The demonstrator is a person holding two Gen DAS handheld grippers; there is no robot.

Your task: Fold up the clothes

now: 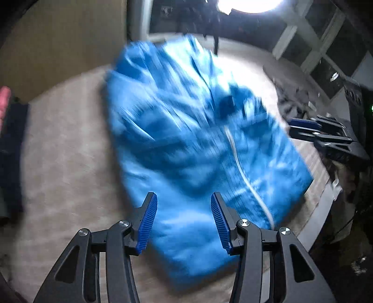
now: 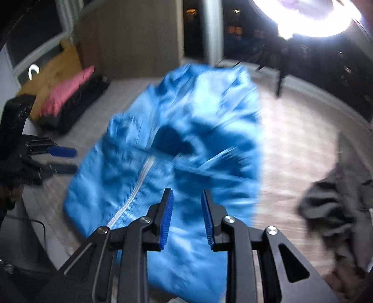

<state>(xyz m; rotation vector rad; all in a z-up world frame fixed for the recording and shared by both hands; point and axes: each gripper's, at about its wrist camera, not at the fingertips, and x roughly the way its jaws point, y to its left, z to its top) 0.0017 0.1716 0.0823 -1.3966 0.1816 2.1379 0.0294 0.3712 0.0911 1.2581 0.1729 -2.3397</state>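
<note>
The left hand-held gripper (image 1: 183, 221) fills the bottom of its own view, its two blue-padded fingers (image 1: 147, 223) spread apart with nothing pinched between them; only the near end of the blue jacket (image 1: 186, 139) shows through the gap below. The right hand-held gripper (image 2: 187, 218) is in the same state in its view: fingers parted, narrower than the left pair, released, with blue cloth seen behind them but no fold caught by the pads.

The jacket lies spread on the pale surface (image 1: 65, 149), rumpled and blurred, its long side running away from both cameras. A white zipper (image 1: 242, 172) runs down it toward the near edge, and a dark hollow in the cloth (image 2: 172, 139) sits near the middle.

From the left view, the right hand-held gripper reaches in from the right edge, just beside the jacket's side. From the right view, the left one comes in at the left edge, near the jacket but apart from it.

Farther out, a heap of dark clothes (image 2: 335, 205) lies on the surface to the right of the jacket. On the far left, a pink garment (image 2: 67, 93) rests on a dark folded stack (image 2: 79, 105). A bright lamp (image 2: 312, 16) glares at the top, with dark windows (image 1: 326, 46) behind.
</note>
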